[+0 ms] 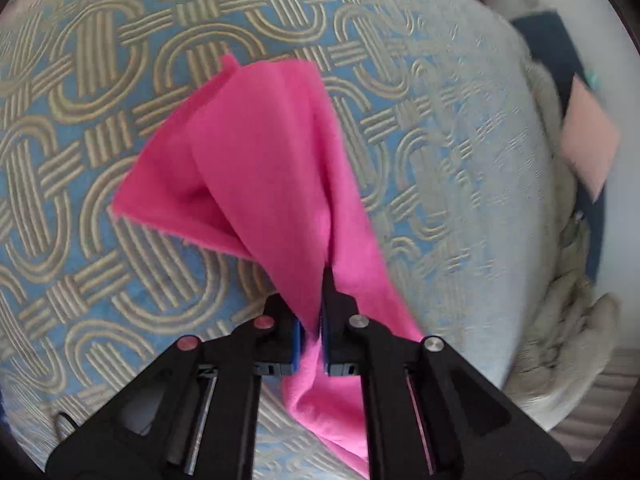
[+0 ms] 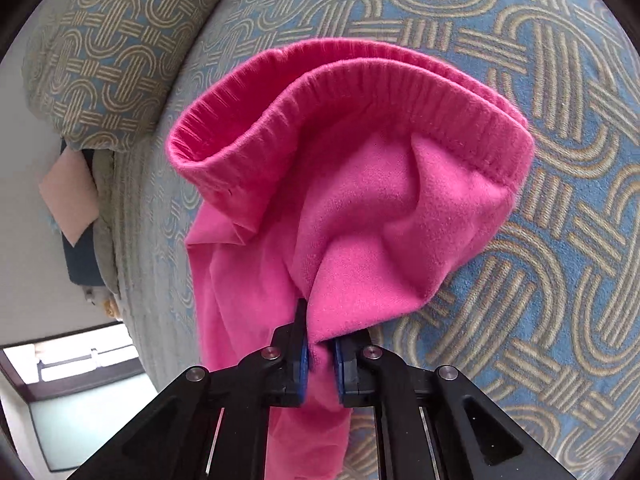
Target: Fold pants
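Bright pink pants (image 1: 256, 168) hang lifted over a blue bedspread with a beige interlaced pattern (image 1: 100, 80). In the left wrist view my left gripper (image 1: 316, 300) is shut on a fold of the pink fabric, near the loose leg end, which droops forward and below the fingers. In the right wrist view my right gripper (image 2: 316, 320) is shut on the pink pants (image 2: 360, 208) just below the ribbed elastic waistband (image 2: 360, 92), which curls open in front of the fingers. The fingertips of both grippers are partly buried in cloth.
The bed's edge (image 1: 532, 200) runs down the right of the left wrist view, with a grey crumpled blanket (image 1: 568, 320), a pink pad (image 1: 588, 140) and dark items on the floor beyond. A matching pillow (image 2: 100, 60) lies at upper left in the right wrist view.
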Tool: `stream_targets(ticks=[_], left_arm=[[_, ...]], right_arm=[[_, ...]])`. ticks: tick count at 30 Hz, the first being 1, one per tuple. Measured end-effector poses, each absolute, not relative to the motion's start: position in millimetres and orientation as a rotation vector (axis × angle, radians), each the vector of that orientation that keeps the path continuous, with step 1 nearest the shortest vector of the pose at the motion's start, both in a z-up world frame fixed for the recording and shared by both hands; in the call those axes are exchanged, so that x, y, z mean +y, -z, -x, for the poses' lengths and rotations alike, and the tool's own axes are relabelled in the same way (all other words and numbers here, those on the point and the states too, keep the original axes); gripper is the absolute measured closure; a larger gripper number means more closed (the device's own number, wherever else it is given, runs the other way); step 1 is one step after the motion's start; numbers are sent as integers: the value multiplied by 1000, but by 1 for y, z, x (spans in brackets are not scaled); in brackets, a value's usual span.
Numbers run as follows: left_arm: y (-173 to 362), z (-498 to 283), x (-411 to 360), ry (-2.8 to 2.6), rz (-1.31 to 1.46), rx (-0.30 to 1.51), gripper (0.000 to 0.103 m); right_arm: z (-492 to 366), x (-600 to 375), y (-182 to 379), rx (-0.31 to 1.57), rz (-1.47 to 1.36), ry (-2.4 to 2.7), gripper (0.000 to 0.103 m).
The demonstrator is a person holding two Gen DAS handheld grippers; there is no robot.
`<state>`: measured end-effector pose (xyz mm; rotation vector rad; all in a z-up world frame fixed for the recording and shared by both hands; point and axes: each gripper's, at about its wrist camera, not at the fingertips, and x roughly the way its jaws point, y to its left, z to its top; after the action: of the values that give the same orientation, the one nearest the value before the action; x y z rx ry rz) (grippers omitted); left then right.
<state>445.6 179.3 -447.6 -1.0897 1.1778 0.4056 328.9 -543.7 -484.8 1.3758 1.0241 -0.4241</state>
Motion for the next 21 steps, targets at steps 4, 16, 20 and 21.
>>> stream_targets(ticks=[4,16,20,21], left_arm=[[404,-426,181,-291,1139,1175,95],[312,-328,201,-206,1086,1270,94],[295,-278,197,-166,1097,1325,94],[288,-266,195,-147,1099,1324,94]], right_arm=[[-317,-551,436,949,-1381,317,95],[-216,-542,249,915,-1173,203,95],[-151,-544,220,924,-1188,253,95],[-130,-545,209,920,-1182,266,95]])
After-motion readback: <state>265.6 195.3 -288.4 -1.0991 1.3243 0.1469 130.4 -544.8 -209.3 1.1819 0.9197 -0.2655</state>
